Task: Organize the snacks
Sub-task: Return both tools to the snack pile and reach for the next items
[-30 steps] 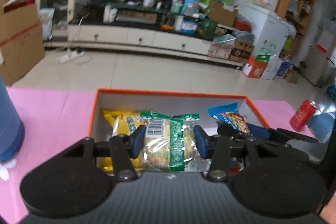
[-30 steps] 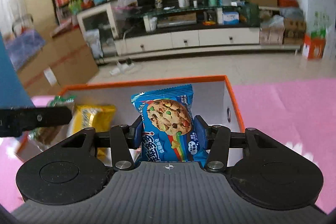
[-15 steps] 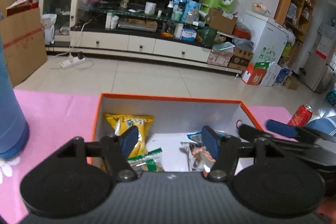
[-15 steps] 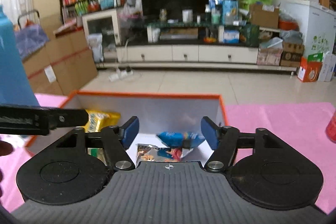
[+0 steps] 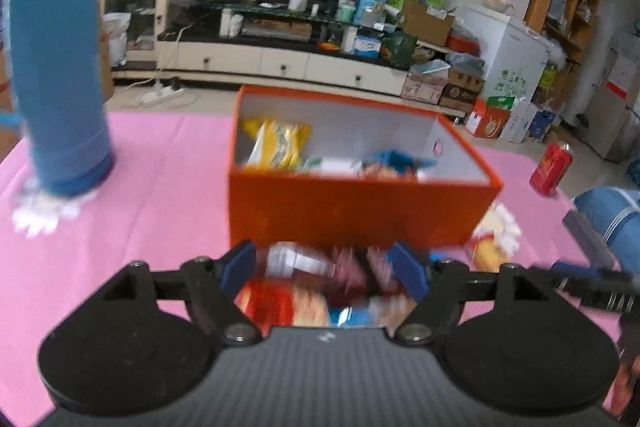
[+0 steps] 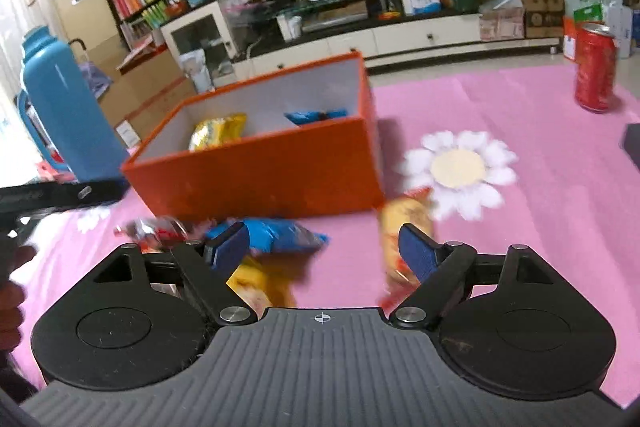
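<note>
A few packets already lie in the orange cardboard box (image 6: 256, 171); perhaps five blurred ones wait on the pink surface (image 6: 520, 227). Both grippers' jaws are opening, empty.

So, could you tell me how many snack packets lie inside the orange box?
3: yellow packet left, white-green packet middle, blue packet right; the near wall may hide more.

Open orange cardboard box (image 6: 260, 175) on the pink tabletop holds yellow (image 6: 216, 131) and blue snack packets (image 6: 316, 115); more blurry packets (image 6: 276, 237) lie loose just in front.
</note>
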`<state>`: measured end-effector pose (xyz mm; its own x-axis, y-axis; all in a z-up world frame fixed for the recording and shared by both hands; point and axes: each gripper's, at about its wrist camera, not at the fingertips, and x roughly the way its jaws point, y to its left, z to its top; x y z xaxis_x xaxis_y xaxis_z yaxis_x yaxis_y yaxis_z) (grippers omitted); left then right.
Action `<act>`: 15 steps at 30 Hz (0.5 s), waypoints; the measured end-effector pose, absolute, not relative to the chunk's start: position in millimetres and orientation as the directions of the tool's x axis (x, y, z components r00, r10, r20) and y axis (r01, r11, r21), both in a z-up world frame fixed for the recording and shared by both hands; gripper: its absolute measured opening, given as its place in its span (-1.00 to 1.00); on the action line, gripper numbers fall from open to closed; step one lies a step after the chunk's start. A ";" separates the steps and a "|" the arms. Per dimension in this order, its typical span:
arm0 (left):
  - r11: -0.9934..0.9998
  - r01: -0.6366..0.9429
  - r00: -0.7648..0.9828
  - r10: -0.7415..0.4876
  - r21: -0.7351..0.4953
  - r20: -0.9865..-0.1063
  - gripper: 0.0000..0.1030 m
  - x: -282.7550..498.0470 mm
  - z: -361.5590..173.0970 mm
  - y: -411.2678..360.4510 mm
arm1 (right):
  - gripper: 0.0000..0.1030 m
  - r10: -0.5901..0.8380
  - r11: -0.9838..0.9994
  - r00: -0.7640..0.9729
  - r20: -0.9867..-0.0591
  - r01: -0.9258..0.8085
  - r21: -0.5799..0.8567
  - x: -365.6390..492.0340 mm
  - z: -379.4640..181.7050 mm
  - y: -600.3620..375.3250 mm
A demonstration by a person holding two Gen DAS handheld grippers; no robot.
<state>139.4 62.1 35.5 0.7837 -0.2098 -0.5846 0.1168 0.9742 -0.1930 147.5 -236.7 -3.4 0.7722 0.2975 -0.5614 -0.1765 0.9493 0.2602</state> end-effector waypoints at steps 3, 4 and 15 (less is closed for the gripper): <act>0.975 0.182 0.771 -0.223 -0.128 -0.597 0.46 128.2 29.7 44.0 | 0.46 0.250 0.963 0.787 -0.564 -0.144 0.227 137.8 -5.8 -259.0; 0.971 0.218 0.765 -0.231 -0.096 -0.601 0.46 128.8 27.9 34.3 | 0.46 0.227 0.968 0.790 -0.569 -0.118 0.223 135.0 -7.7 -267.1; 0.833 0.549 0.629 -0.355 0.071 -0.692 0.44 155.2 2.3 -4.8 | 0.46 0.289 0.928 0.764 -0.576 -0.076 0.365 146.1 -10.1 -297.9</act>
